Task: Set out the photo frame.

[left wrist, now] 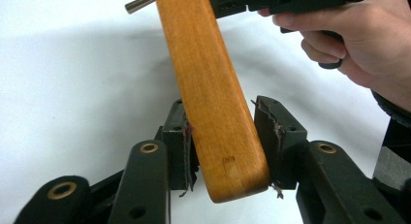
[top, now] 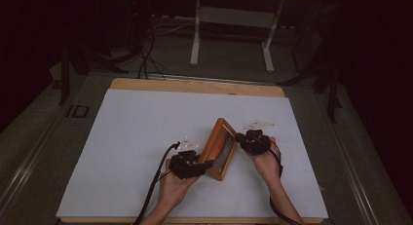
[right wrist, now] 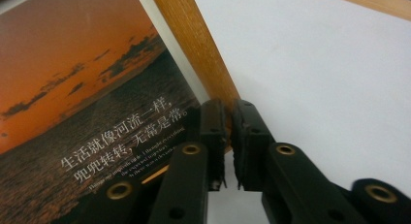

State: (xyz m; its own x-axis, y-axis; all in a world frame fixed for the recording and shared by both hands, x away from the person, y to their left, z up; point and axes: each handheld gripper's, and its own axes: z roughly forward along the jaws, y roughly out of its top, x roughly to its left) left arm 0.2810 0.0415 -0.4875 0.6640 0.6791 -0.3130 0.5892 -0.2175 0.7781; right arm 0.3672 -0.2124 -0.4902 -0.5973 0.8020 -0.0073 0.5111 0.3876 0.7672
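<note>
- Left gripper (left wrist: 220,149) is clamped across the near corner of the wooden photo frame (left wrist: 208,88); the frame rises away between its jaws
- Right gripper (right wrist: 228,136) pinches the frame's side rail, sunset picture (right wrist: 87,88) just left of its jaws
- Likely steadying it; keep both grips square, avoid twisting the frame over the white mat (top: 146,137)
</note>
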